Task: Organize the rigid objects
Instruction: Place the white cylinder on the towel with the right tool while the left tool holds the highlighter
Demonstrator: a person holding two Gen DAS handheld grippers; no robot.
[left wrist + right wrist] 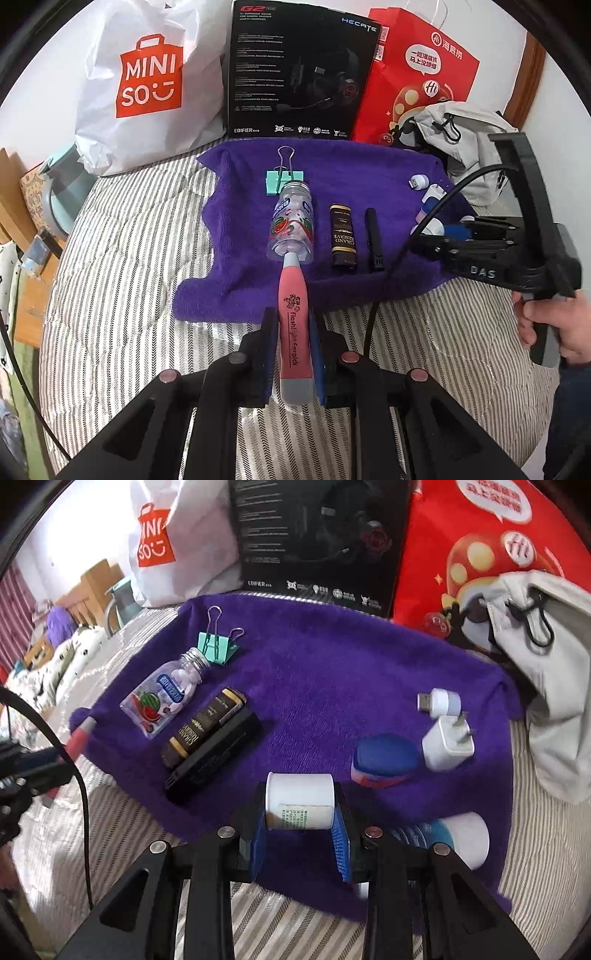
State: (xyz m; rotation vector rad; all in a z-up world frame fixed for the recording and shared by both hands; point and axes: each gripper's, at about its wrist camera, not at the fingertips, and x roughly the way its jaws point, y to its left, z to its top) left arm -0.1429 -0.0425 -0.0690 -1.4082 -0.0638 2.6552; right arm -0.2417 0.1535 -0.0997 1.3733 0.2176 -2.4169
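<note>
Purple towel covers the striped bed. Left gripper clamps a pink flashlight between its fingers. Right gripper seemingly grips a white jar.

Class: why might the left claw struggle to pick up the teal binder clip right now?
Probably blocked: the left claw is shut on the pink flashlight earpick, and the candy bottle lies before the teal binder clip.

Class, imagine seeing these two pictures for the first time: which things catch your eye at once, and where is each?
The purple towel spread on the striped bedding dominates, with small items laid out on it. The left tongs grip a pink flashlight earpick at its near edge, its tip by the clear candy bottle. The right tongs clasp a white container; a bright red bag stands behind.
</note>
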